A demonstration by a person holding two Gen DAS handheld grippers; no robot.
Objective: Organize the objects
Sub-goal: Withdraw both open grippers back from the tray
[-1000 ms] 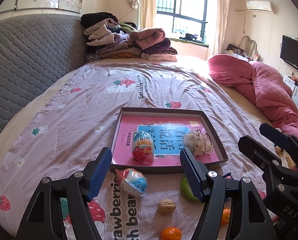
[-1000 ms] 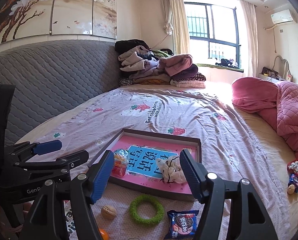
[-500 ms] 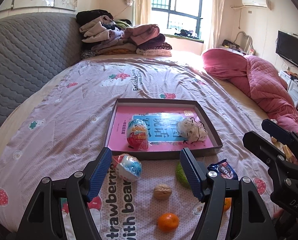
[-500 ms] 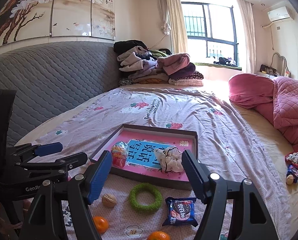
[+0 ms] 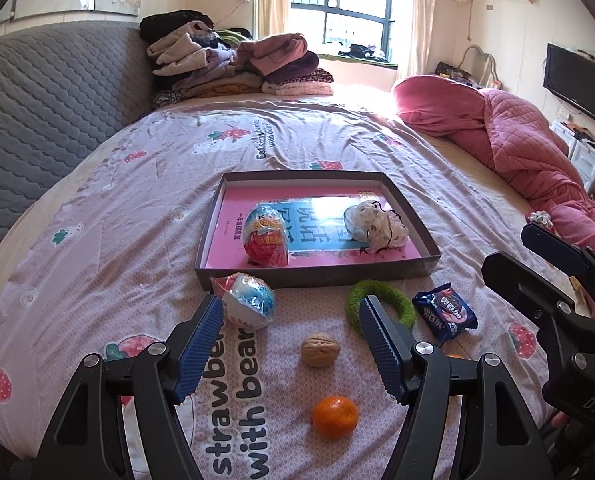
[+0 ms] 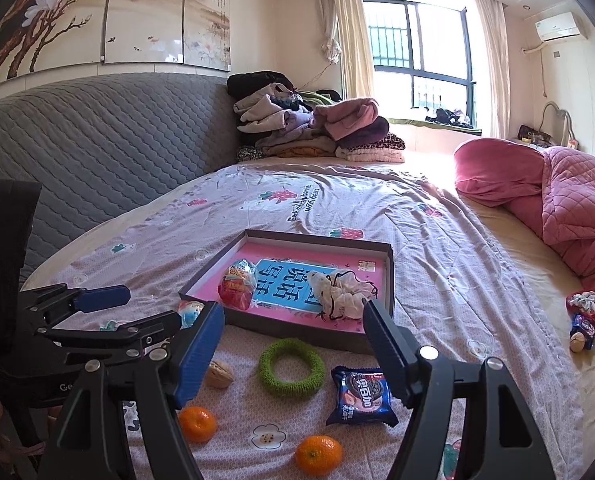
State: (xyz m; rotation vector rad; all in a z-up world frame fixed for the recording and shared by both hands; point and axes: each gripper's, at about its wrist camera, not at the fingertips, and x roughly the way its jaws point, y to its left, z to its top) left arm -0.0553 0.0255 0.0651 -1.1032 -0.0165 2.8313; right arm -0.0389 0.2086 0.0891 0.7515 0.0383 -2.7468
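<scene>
A shallow grey tray (image 5: 317, 276) (image 6: 297, 332) lies on the bed with a pink book inside. On the book are a wrapped toy egg (image 5: 267, 236) (image 6: 236, 284) and a white scrunchie (image 5: 375, 224) (image 6: 343, 294). In front of the tray lie a second toy egg (image 5: 247, 302), a walnut (image 5: 320, 349) (image 6: 218, 374), a green ring (image 5: 393, 304) (image 6: 291, 368), a blue cookie packet (image 5: 444, 314) (image 6: 361, 396) and two oranges (image 6: 196, 423) (image 6: 318, 454). My left gripper (image 5: 290, 308) hovers open above the walnut. My right gripper (image 6: 293, 312) is open above the ring, nothing between its fingers.
Folded clothes (image 5: 233, 60) are stacked at the bed's far end by the grey headboard (image 5: 49, 112). A pink quilt (image 5: 517, 132) lies along the right side. More small snacks and a scrunchie (image 6: 583, 320) sit at the right edge of the bed.
Both grippers have drawn back from the tray, which now looks smaller and higher in both views. The walnut, oranges and cookie packet have come fully into view. Jaws stay wide.
</scene>
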